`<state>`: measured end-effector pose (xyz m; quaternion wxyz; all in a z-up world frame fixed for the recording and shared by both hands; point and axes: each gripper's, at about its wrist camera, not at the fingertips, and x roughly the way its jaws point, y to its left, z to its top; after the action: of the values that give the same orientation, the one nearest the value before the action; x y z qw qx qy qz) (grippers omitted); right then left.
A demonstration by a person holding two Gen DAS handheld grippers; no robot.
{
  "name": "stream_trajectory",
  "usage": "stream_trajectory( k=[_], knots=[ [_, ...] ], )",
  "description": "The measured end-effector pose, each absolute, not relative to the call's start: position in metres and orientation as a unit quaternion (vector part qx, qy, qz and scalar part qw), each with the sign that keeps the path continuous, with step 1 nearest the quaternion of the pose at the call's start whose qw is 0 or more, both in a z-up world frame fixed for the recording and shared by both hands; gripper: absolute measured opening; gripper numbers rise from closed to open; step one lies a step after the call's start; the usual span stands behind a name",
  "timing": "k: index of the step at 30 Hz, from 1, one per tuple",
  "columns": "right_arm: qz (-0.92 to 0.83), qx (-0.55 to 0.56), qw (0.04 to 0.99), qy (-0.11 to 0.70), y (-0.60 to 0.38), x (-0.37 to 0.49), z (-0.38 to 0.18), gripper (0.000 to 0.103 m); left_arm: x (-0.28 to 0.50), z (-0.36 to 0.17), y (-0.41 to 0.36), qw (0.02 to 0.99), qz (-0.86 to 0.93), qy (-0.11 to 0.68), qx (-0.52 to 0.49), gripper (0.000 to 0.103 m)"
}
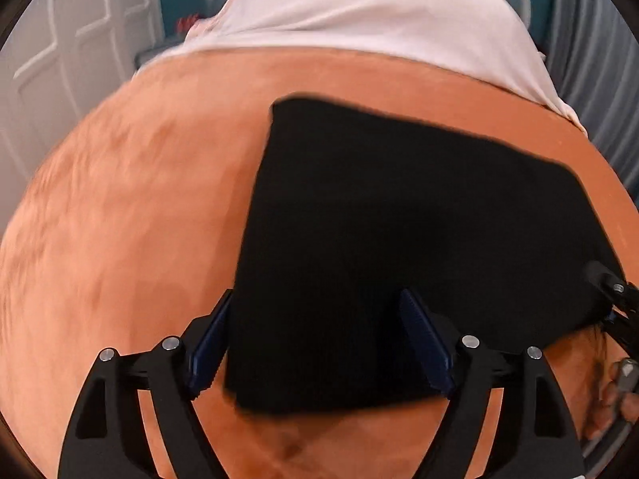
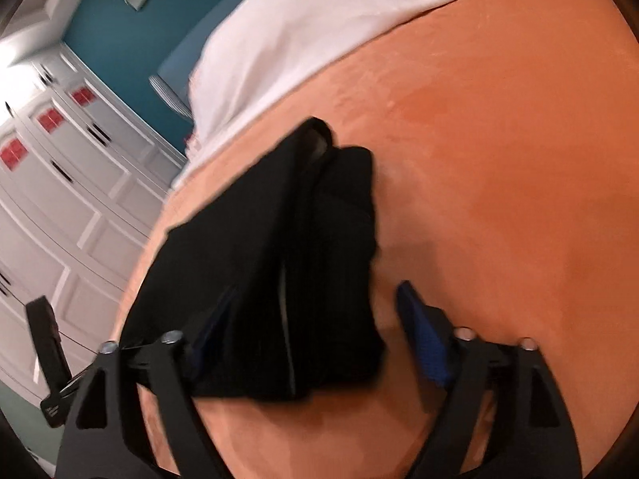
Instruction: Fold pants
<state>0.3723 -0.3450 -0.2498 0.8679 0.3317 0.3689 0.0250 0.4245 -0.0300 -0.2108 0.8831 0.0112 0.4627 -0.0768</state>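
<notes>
The black pants point(image 1: 399, 239) lie folded into a flat block on the orange blanket point(image 1: 139, 219). My left gripper point(image 1: 319, 339) is open, its blue pads on either side of the block's near edge, just above it. In the right wrist view the pants point(image 2: 279, 259) show stacked layers with the waistband at the far end. My right gripper point(image 2: 315, 327) is open over the near right part of the stack; its left finger is partly hidden by the cloth. The right gripper also shows at the right edge of the left wrist view point(image 1: 615, 303).
A white sheet point(image 1: 359, 12) covers the far part of the bed. White cabinet doors point(image 2: 60, 199) and a teal wall point(image 2: 120, 40) stand to the left. The left gripper's body point(image 2: 48, 359) shows at the lower left of the right wrist view.
</notes>
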Motion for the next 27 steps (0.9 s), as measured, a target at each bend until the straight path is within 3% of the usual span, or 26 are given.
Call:
stream_trajectory(
  k=[1, 7, 13, 27],
  knots=[
    [0.007, 0.317, 0.868, 0.382, -0.344, 0.359, -0.244, 0.088, 0.416, -0.209, -0.024, 0.882, -0.068, 0.467, 0.015, 0.081],
    [-0.060, 0.224, 0.879, 0.416, -0.328, 0.248, -0.203, 0.088, 0.335, -0.154, -0.009, 0.877, -0.031, 0.475, 0.068, 0.081],
    [-0.076, 0.205, 0.872, 0.439, -0.290, 0.152, -0.162, 0.088, 0.245, -0.094, -0.014, 0.879, -0.013, 0.468, 0.090, 0.086],
    [-0.075, 0.157, 0.909, 0.378, -0.230, 0.090, -0.042, 0.091, 0.109, -0.003, -0.034, 0.907, -0.016, 0.409, 0.101, 0.087]
  ],
)
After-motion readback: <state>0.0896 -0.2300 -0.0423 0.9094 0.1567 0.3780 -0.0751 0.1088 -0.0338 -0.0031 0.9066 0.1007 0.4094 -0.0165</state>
